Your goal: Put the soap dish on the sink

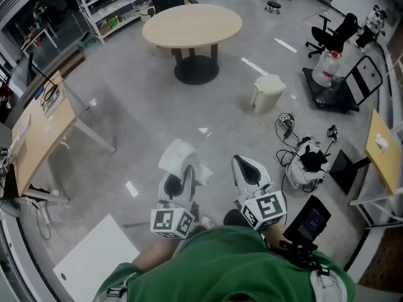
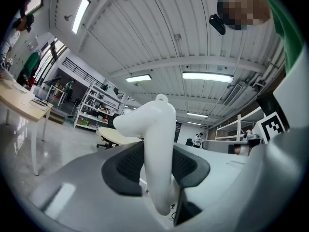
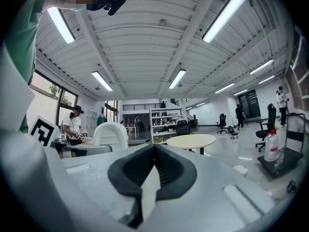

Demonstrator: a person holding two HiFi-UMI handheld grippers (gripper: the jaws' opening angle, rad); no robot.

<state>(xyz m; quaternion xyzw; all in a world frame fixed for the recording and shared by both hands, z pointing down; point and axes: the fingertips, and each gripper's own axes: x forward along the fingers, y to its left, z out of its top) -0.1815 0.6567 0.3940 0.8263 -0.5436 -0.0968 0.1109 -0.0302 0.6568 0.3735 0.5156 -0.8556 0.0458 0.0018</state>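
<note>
The white soap dish (image 1: pixel 180 158) sticks out of my left gripper (image 1: pixel 179 180), whose jaws are shut on its edge. In the left gripper view the soap dish (image 2: pixel 155 144) stands upright between the two dark pads of my left gripper (image 2: pixel 157 167). My right gripper (image 1: pixel 249 170) is level beside it, to the right, shut with nothing held. In the right gripper view the pads of my right gripper (image 3: pixel 154 167) meet, and the ribbed white soap dish (image 3: pixel 110 135) shows at the left. No sink is in any view.
A round beige table (image 1: pixel 192 25) stands ahead across grey floor, with a cream waste bin (image 1: pixel 267 92) to its right. A wooden desk (image 1: pixel 38 131) runs along the left. Cables and a bag (image 1: pixel 305 159) lie on the floor at right, near a cart with a water jug (image 1: pixel 327 68).
</note>
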